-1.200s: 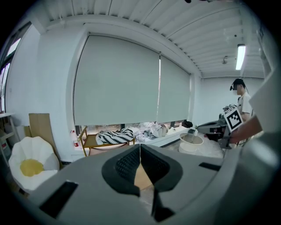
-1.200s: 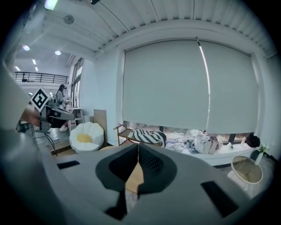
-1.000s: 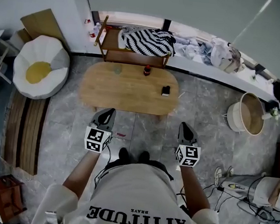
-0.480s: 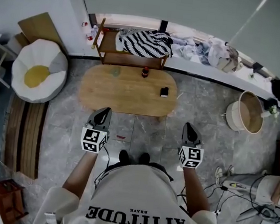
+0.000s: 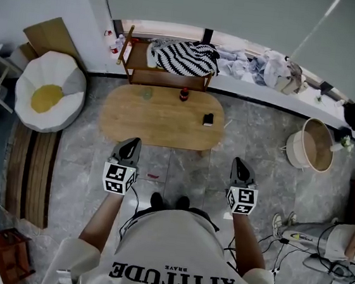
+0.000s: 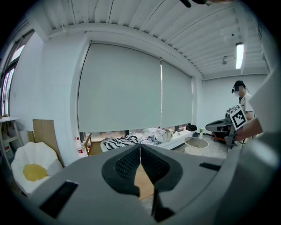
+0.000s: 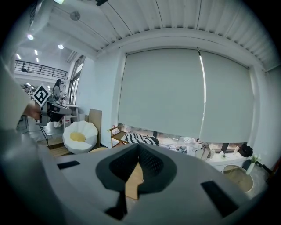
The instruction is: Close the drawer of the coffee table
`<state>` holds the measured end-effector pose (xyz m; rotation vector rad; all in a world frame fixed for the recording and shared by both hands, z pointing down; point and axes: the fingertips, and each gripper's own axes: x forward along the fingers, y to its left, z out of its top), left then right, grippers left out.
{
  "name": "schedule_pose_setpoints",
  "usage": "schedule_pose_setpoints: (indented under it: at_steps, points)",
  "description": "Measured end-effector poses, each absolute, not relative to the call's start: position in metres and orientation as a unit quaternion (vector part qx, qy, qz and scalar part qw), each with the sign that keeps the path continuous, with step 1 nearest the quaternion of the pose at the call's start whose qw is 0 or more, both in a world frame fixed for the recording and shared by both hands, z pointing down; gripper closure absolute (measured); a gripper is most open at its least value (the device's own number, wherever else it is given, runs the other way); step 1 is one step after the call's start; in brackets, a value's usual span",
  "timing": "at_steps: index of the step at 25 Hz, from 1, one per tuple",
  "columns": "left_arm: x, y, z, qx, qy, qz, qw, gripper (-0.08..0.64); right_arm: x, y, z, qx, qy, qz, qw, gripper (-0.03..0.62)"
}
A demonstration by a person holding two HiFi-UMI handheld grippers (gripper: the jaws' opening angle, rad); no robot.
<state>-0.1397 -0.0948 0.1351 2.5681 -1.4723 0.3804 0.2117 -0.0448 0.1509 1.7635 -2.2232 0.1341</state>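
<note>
Hardly anything has been shifted since a second ago: the left hand-held gripper (image 5: 132, 142) and the right hand-held gripper (image 5: 238, 161) are held nearly where they were, each with its ribbed dark jaws pressed together on nothing. The oval, pale-wood bench (image 5: 161, 120) lies just ahead of both tips, apart from them. Its drawer cannot be made out.

One bench (image 5: 160, 125) bears three small things: one cup (image 5: 147, 93), one jar (image 5: 183, 94), one black box (image 5: 209, 118). Elsewhere: one beanbag (image 5: 48, 91), one basket (image 5: 299, 149), one striped cloth (image 5: 184, 56). Two claws: left claw (image 5: 133, 141), right claw (image 5: 239, 160).
</note>
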Motion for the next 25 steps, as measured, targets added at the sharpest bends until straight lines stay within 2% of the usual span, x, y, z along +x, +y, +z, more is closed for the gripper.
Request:
schedule_pose_setpoints:
  at_steps: [25]
  points:
    - [-0.132,-0.077,0.146,0.860,-0.486,0.125,0.092,0.538,0.218,-0.021,0.154,0.620,-0.768,0.050,0.152,0.573]
